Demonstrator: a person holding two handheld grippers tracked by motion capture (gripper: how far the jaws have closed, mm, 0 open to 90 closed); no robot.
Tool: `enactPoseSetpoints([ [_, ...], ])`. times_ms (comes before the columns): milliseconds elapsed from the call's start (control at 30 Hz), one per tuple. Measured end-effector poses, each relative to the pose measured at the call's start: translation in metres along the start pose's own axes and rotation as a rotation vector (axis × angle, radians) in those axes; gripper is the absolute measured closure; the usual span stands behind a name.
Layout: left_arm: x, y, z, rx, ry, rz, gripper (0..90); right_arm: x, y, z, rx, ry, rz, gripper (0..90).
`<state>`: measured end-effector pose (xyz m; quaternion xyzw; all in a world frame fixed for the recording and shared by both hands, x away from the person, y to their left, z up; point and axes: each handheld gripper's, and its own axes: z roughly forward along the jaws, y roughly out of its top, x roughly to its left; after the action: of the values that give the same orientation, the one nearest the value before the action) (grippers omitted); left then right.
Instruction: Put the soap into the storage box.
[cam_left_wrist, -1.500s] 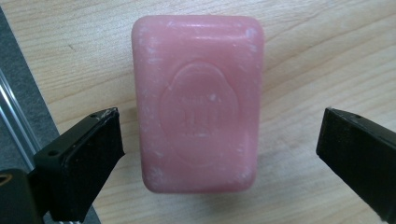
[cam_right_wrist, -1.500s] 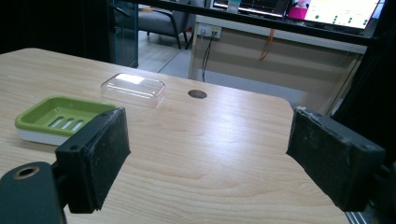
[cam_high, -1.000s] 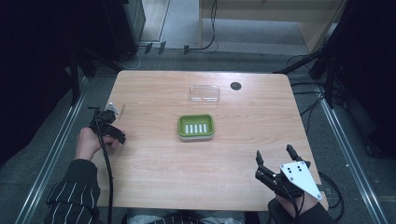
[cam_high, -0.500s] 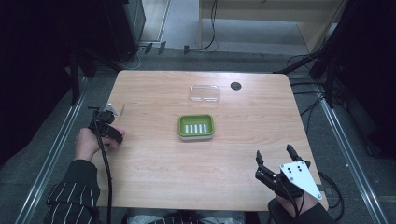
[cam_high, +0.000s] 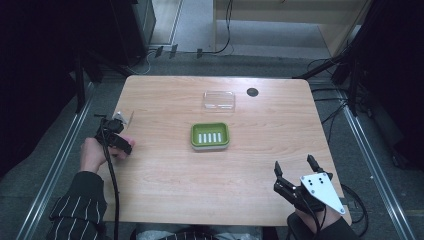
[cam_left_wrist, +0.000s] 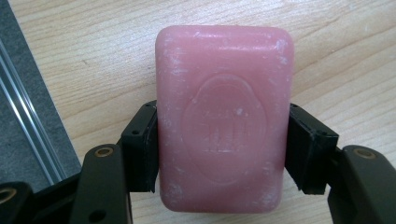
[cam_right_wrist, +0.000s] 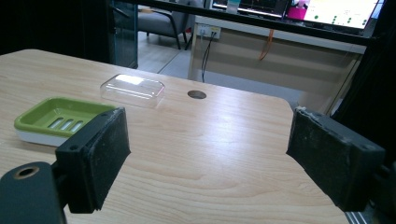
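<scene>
A pink bar of soap (cam_left_wrist: 224, 84) with an embossed oval lies on the wooden table (cam_high: 165, 180). My left gripper (cam_left_wrist: 223, 144) is shut on the soap, a black pad pressing each long side. In the high view that gripper (cam_high: 114, 131) sits at the table's left edge, held by a hand. A green soap dish (cam_high: 210, 135) with drain slots stands at the table's middle, also seen as the dish (cam_right_wrist: 56, 116) in the right gripper view. My right gripper (cam_high: 295, 167) rests near the front right corner, open (cam_right_wrist: 210, 158) with nothing between its pads.
A clear plastic lid (cam_high: 219, 100) lies behind the dish, with a dark round hole (cam_high: 252, 92) to its right. Metal rails (cam_high: 55, 165) run along the floor on both sides. The table's left edge (cam_left_wrist: 42, 116) is close to the soap.
</scene>
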<state>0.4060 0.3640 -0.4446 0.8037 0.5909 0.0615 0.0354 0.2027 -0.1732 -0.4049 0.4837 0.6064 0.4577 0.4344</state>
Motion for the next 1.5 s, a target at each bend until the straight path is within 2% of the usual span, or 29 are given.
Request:
enactPoseSetpoints([
  [433,-0.01,0.0,-0.007,-0.002,-0.019,0.063,38.4,-0.001,0.0,0.0,0.003,-0.006,0.001,12.7],
  [933,-0.024,0.01,-0.012,-0.007,-0.027,0.141,38.4,-0.005,-0.002,-0.006,0.01,-0.029,0.006,12.7],
  [1500,-0.052,0.026,-0.014,-0.019,-0.065,0.248,38.4,-0.01,-0.004,-0.014,0.014,-0.061,0.012,12.7],
])
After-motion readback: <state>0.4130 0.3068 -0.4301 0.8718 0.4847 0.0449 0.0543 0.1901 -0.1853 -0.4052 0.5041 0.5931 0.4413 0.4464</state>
